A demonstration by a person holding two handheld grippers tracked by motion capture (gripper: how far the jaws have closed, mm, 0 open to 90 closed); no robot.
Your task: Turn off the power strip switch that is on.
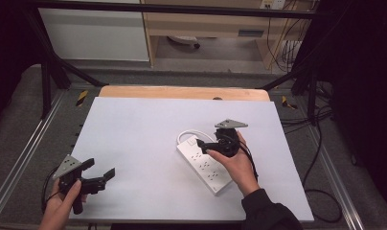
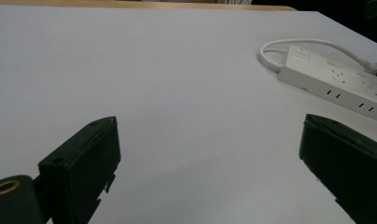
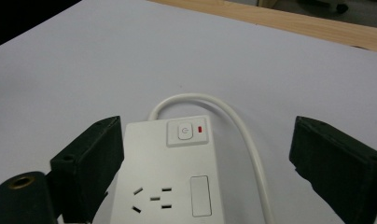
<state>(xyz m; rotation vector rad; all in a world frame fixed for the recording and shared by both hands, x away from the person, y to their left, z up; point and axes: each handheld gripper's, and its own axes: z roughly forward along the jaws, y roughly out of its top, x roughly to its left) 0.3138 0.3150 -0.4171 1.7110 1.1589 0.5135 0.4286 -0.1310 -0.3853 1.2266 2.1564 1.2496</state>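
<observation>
white plastic of the power strip (image 3: 165, 177) was seen just below the right gripper (image 3: 205, 154), whose jaws were spread wide and empty, its red-lit switch (image 3: 184, 132) judged already pressed, while the left gripper (image 2: 210, 163) was held agape, well apart.

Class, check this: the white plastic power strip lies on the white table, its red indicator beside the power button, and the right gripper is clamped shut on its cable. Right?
Not quite. The right gripper is open: in the right gripper view its jaws stand apart either side of the white plastic power strip, clear of the white cable. The red indicator beside the power button is correct.
</observation>
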